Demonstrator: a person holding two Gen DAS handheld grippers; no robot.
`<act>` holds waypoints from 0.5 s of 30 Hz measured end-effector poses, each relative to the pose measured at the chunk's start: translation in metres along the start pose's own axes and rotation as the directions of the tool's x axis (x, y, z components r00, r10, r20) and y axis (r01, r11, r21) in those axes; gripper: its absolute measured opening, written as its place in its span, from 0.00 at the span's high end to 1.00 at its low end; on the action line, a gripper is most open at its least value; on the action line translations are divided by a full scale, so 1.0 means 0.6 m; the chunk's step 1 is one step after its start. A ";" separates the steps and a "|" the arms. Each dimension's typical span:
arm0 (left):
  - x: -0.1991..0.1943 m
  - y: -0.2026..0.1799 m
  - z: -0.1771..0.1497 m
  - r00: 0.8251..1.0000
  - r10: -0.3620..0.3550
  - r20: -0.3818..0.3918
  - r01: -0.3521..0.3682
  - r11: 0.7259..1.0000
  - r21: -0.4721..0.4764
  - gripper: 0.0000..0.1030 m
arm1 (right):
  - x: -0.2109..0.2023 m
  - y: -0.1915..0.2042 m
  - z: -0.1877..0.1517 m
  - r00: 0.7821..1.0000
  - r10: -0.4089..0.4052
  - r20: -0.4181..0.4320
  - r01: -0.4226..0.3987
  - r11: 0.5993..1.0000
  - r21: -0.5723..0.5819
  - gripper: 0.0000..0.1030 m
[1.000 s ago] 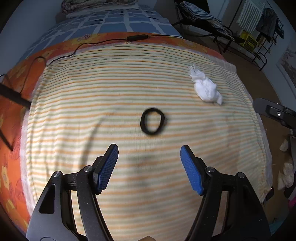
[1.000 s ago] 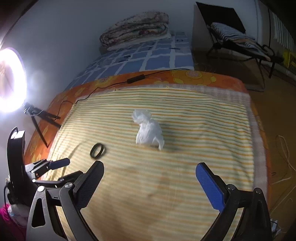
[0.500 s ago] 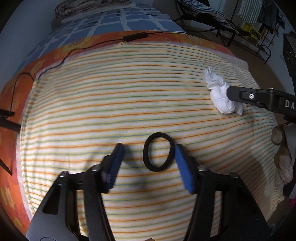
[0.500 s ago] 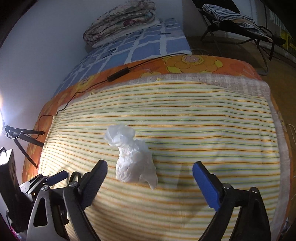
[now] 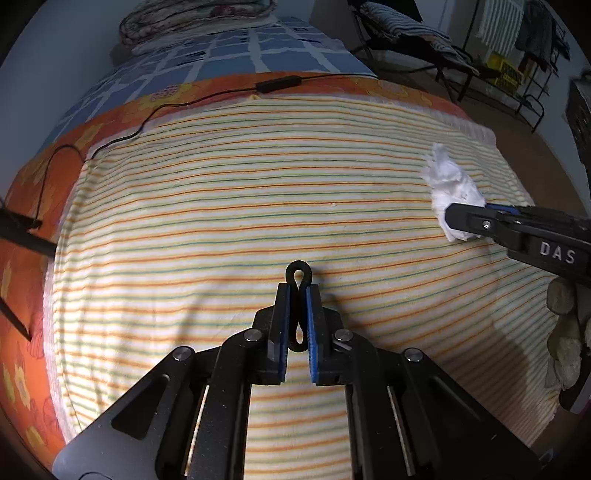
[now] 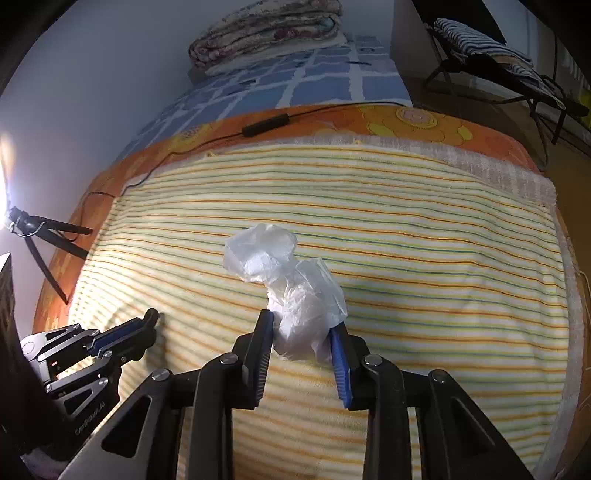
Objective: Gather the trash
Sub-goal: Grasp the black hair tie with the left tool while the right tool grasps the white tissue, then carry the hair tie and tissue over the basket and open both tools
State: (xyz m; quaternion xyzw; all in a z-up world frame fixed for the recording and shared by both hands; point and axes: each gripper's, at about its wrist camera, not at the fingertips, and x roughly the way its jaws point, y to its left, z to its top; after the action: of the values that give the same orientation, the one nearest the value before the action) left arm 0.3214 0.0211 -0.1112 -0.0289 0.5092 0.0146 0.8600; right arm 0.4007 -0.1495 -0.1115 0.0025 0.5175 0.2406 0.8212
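A black elastic ring (image 5: 298, 271) lies on the striped cloth (image 5: 221, 206) over the bed, and my left gripper (image 5: 297, 291) is shut on it, squeezing it into a narrow loop that pokes out beyond the blue pads. A crumpled white plastic bag (image 6: 284, 273) rests further right on the cloth. My right gripper (image 6: 301, 325) is closing on the bag's lower part, with both pads touching the plastic. In the left wrist view, the bag (image 5: 448, 184) and the right gripper (image 5: 465, 218) are at the right edge. The right wrist view has the left gripper (image 6: 147, 321) at its lower left.
A black cable with an inline box (image 5: 279, 83) runs along the far edge of the cloth. Tripod legs (image 6: 48, 236) and a bright lamp stand at the left. Folded blankets (image 6: 266, 26) lie at the head of the bed. A folding chair (image 6: 491, 55) stands on the floor to the right.
The left jaws came down around the black ring and shut on it, flattening it. The right gripper dropped toward the bag and its jaws narrowed from wide open onto the plastic.
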 end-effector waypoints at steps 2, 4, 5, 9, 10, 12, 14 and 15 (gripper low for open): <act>-0.013 0.008 -0.004 1.000 -0.010 0.004 0.010 1.000 -0.018 0.94 | -0.014 0.002 -0.004 1.000 0.004 0.009 -0.004 1.000 -0.001 0.71; -0.029 0.015 -0.010 1.000 -0.011 0.010 0.012 1.000 -0.025 0.94 | -0.031 0.003 -0.009 1.000 0.015 0.019 -0.015 1.000 0.006 0.71; -0.037 0.017 -0.013 1.000 -0.011 0.013 0.011 1.000 -0.026 0.94 | -0.038 0.005 -0.011 1.000 0.020 0.022 -0.020 1.000 0.008 0.71; -0.079 0.024 -0.029 0.999 -0.019 0.032 0.020 0.999 -0.030 0.94 | -0.073 0.016 -0.026 0.999 0.030 0.039 -0.030 1.000 -0.005 0.71; -0.093 0.026 -0.034 0.999 -0.022 0.039 0.023 0.999 -0.030 0.94 | -0.085 0.021 -0.033 0.998 0.035 0.042 -0.035 0.999 -0.006 0.71; -0.119 0.029 -0.046 0.998 -0.028 0.051 0.029 0.999 -0.029 0.94 | -0.106 0.030 -0.047 0.998 0.048 0.045 -0.048 0.999 -0.010 0.71; -0.146 0.029 -0.059 0.998 -0.029 0.062 0.030 0.999 -0.024 0.94 | -0.127 0.041 -0.060 0.997 0.057 0.049 -0.056 0.998 -0.023 0.71; -0.160 0.028 -0.067 0.997 -0.031 0.068 0.032 0.999 -0.019 0.94 | -0.139 0.048 -0.067 0.997 0.060 0.053 -0.059 0.998 -0.032 0.71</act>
State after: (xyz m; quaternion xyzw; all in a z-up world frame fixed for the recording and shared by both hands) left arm 0.2395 0.0355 -0.0469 -0.0451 0.4793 0.0073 0.8765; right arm 0.3262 -0.1672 -0.0522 0.0119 0.4911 0.2726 0.8273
